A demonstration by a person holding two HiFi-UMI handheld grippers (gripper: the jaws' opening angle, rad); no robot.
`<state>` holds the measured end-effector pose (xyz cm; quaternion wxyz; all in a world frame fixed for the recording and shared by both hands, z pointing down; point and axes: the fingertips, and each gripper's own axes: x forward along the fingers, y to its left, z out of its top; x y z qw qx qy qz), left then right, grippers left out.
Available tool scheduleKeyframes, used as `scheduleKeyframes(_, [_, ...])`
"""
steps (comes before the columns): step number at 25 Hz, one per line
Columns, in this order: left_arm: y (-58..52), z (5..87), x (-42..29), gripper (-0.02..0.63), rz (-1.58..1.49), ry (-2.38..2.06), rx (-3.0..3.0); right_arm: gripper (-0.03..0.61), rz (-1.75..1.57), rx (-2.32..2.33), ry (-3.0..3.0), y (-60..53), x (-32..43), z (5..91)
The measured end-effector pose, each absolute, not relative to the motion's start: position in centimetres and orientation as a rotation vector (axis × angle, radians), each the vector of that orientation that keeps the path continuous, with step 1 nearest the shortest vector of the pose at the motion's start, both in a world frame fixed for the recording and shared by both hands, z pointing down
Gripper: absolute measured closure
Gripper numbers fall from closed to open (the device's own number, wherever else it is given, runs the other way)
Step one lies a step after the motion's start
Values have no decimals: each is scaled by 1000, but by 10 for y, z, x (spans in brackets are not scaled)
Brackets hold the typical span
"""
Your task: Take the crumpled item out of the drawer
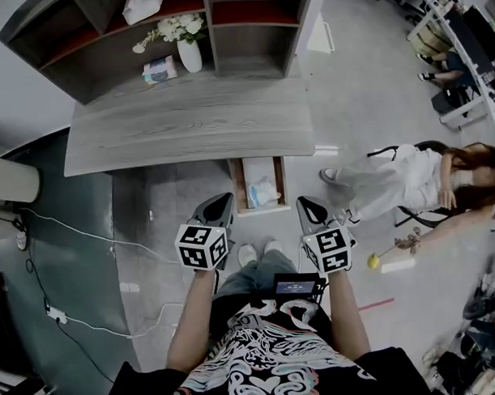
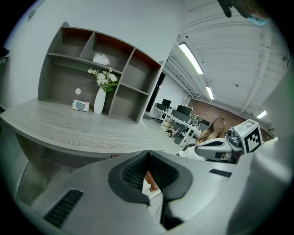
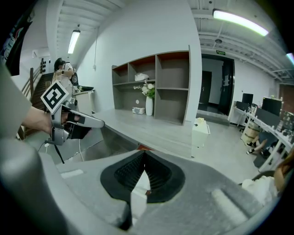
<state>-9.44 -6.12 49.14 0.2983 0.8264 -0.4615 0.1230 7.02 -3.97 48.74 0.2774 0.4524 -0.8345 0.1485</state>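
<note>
An open wooden drawer [image 1: 239,185] sticks out from under the front edge of the grey desk [image 1: 188,126]. Inside it lies the crumpled pale item [image 1: 262,192]. My left gripper [image 1: 222,202] hovers just left of the drawer's front, jaws together and holding nothing. My right gripper [image 1: 307,203] hangs to the right of the drawer, also shut and empty. In the left gripper view the shut jaws of the left gripper [image 2: 147,154] point over the desk, and a sliver of the drawer shows through the slit. The right gripper [image 3: 144,154] in its own view is likewise shut.
A shelf unit [image 1: 250,26] stands at the desk's back with a white vase of flowers [image 1: 189,50] and a tissue box [image 1: 159,69]. A person sits on a chair [image 1: 409,179] to the right. Cables [image 1: 79,239] run across the floor at left. A yellow ball [image 1: 373,262] lies near the right gripper.
</note>
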Motion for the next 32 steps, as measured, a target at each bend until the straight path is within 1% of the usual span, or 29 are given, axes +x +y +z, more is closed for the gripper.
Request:
scheduleKeyframes(6, [-67, 489, -97, 614, 330, -1233, 2202, 572, 437, 1247, -2274, -45, 66, 485])
scheduleKeyframes(10, [-76, 486, -101, 614, 331, -1250, 2205, 572, 404, 1212, -2293, -52, 55, 485])
scheduleKeyframes(17, [-88, 492, -93, 614, 342, -1245, 2201, 572, 404, 1204, -2283, -62, 59, 493])
scheduleKeyframes(24, [-91, 510, -93, 614, 369, -1245, 2165, 572, 448, 1182, -2261, -70, 63, 513])
scheduleKeyframes(32, [-91, 548, -90, 614, 435, -1222, 2126, 572, 470, 1106, -2232, -77, 57, 545])
